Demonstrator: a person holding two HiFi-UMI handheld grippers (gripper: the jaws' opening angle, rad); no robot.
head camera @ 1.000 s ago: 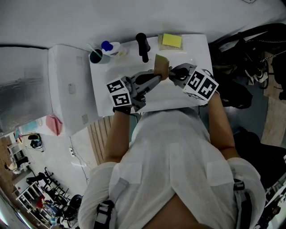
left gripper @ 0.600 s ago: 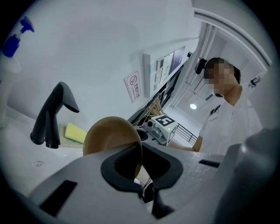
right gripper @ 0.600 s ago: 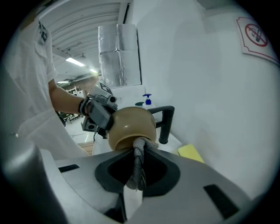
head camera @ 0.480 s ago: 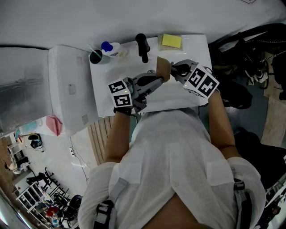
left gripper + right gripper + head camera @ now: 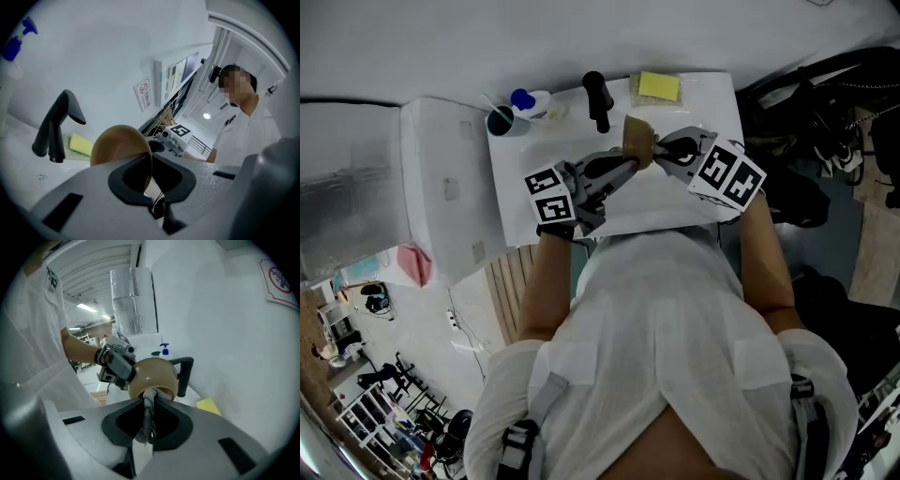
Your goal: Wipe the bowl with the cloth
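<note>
Bowl (image 5: 639, 141) sits at upper centre of my head view, over the white basin (image 5: 712, 98), its rim pinched in my left gripper (image 5: 149, 161). My right gripper (image 5: 150, 404) clamps the grey cloth (image 5: 146, 413), bunched end pressed against the bowl's rounded outside.

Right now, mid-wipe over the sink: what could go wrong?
1. The left gripper pinches only the thin rim of the bowl; the cloth's push could lever it loose.
2. The right gripper holds the cloth as a narrow bunch, so its jaw tips might scrape the bowl.
3. The faucet stands just behind the bowl; a wide stroke could hit it.
</note>
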